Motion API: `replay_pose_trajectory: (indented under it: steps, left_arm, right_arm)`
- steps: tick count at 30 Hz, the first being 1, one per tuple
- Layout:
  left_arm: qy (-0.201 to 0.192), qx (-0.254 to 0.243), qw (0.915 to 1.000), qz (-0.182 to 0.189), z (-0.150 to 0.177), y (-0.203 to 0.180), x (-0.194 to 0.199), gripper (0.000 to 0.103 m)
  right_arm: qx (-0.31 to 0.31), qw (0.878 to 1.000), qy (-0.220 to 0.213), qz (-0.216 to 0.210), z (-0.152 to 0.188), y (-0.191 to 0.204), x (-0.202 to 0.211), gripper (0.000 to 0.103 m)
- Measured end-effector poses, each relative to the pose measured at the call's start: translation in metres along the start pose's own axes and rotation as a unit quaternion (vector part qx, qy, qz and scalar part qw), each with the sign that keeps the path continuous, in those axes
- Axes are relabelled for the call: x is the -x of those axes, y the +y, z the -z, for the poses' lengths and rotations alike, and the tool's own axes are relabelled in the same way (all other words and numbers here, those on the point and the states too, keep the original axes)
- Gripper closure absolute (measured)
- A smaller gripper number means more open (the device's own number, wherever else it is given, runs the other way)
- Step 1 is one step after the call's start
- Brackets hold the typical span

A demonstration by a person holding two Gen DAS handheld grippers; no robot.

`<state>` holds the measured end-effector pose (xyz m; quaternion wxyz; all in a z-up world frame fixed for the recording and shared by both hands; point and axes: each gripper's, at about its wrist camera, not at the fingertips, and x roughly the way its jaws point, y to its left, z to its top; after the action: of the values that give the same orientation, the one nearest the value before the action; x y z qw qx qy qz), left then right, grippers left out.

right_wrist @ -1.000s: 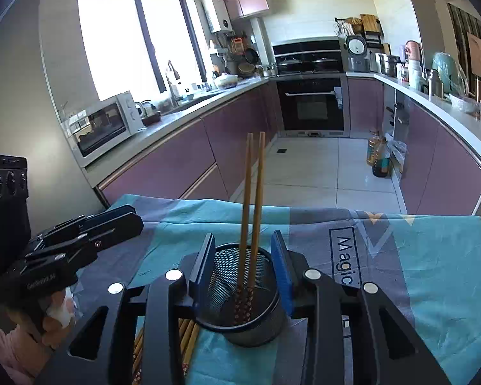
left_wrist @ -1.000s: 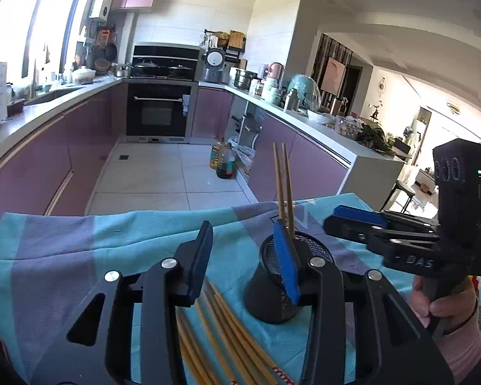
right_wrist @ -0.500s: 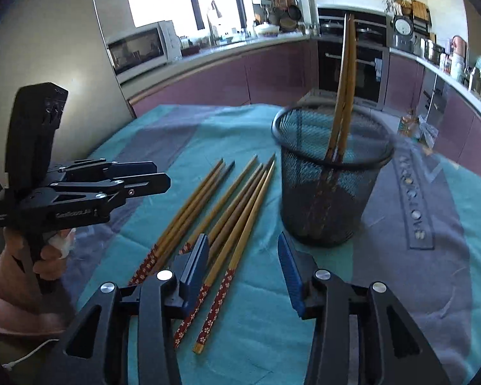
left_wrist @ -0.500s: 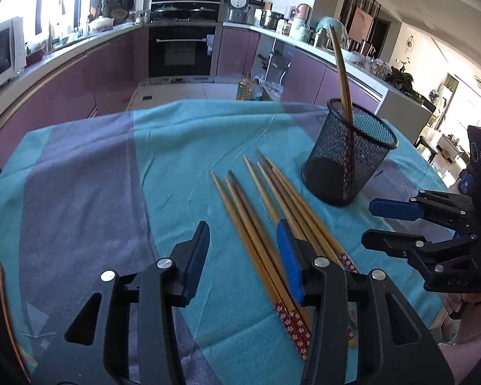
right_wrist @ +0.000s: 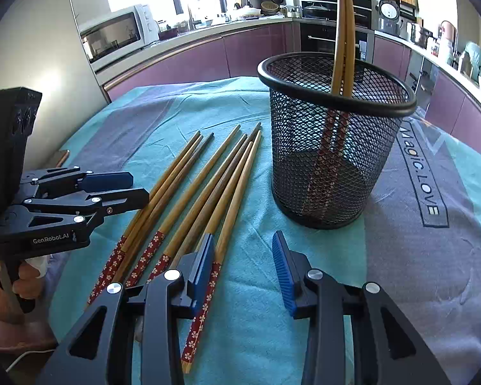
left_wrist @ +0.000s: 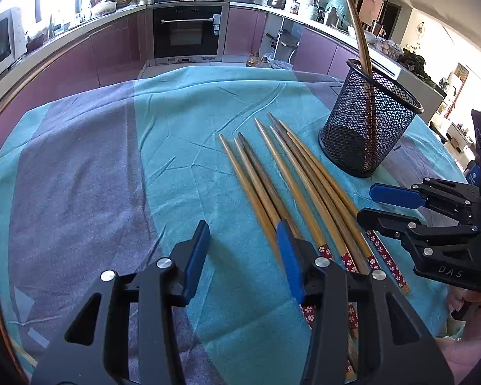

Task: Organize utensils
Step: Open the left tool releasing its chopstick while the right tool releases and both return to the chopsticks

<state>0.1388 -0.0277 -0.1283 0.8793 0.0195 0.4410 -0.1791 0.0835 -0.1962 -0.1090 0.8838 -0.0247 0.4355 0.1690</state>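
surface: teal-grey cloth [left_wrist: 176,147] (creased) | room: kitchen, purple cabinets [left_wrist: 112,54]

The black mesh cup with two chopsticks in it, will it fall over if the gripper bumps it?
Maybe. The mesh cup is see-through wire, so it is probably light and could slide on the cloth. The two chopsticks stick up high above its rim and lean, so a knock near the top might tip it. Its base looks fairly wide, which should help.

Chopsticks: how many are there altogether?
10. Two chopsticks stand in the mesh cup; about eight loose chopsticks lie side by side on the cloth beside it, overlapping, so one may be hidden.
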Motion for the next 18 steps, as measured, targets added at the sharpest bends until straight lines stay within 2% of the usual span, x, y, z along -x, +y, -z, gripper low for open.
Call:
replay_pose_trajectory:
  steps: [6,11,18]
  left_arm:
    - [0.008,-0.01,0.9998,-0.011,-0.005,-0.003,-0.008,0.06]
    - [0.017,-0.025,0.9993,-0.022,-0.009,-0.006,-0.014,0.073]
    - [0.025,-0.022,0.9993,-0.014,-0.018,0.0,-0.019,0.074]
  right_arm:
    - [0.005,1.0,0.006,0.018,-0.001,0.003,-0.005,0.071]
    - [0.006,1.0,0.006,0.021,-0.002,0.002,-0.007,0.071]
    - [0.008,0.999,0.003,0.031,-0.014,0.009,-0.019,0.071]
